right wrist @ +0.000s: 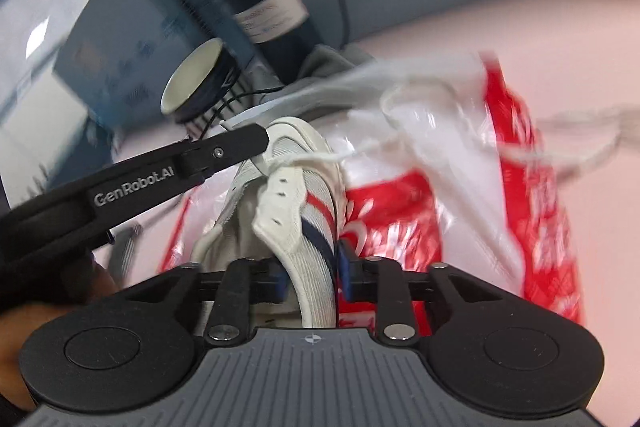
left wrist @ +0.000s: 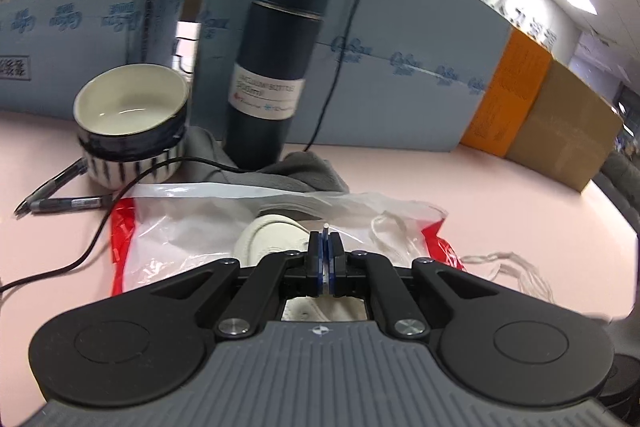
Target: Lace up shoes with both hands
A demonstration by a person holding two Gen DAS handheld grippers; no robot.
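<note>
A white sneaker (right wrist: 296,195) with red and navy stripes lies on a red-and-white plastic bag (right wrist: 520,187). My right gripper (right wrist: 312,277) is shut on the shoe's side wall, with a blue pad on each side of it. My left gripper (left wrist: 325,247) is shut on the white lace tip (left wrist: 326,225), which pokes out above the pads. In the right wrist view the left gripper (right wrist: 260,139) comes in from the left, over the eyelets near the toe. The white lace (right wrist: 320,159) runs from the top eyelet off to the right, blurred. In the left wrist view the shoe (left wrist: 268,239) sits under the fingers.
On the pink table (left wrist: 500,195) stand a dark flask (left wrist: 276,67), two stacked bowls (left wrist: 132,123), two pens (left wrist: 60,195), a black cable (left wrist: 92,247) and a grey cloth (left wrist: 308,173). Loose lace (left wrist: 516,267) lies at right. Blue panels (left wrist: 400,67), an orange box (left wrist: 508,95) and a cardboard box (left wrist: 564,123) line the back.
</note>
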